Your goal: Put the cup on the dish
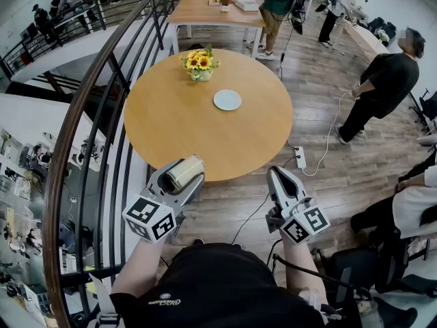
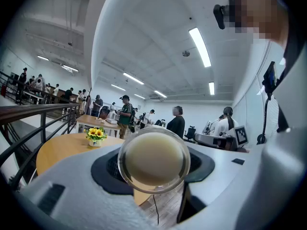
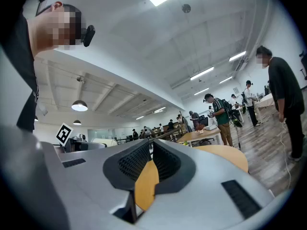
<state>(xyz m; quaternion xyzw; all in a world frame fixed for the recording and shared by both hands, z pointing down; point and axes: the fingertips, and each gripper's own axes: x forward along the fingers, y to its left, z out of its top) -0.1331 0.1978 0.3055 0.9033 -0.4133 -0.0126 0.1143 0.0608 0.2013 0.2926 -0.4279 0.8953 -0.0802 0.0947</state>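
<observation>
The cup (image 1: 181, 175) is a clear glass with a pale base, and it lies sideways in my left gripper (image 1: 188, 169), which is shut on it just short of the table's near edge. In the left gripper view the cup's round base (image 2: 153, 158) fills the space between the dark pads. The dish (image 1: 227, 100), a small pale plate, rests on the round wooden table (image 1: 171, 121) a little beyond its middle. My right gripper (image 1: 278, 174) is held near the table's front right edge, shut and holding nothing; in the right gripper view its fingertips (image 3: 149, 146) meet.
A vase of sunflowers (image 1: 199, 63) stands at the far side of the table. A curved black railing (image 1: 102, 108) runs close along the left. A power strip (image 1: 299, 157) and cable lie on the floor at right. People stand to the right and behind, by another table (image 1: 212, 11).
</observation>
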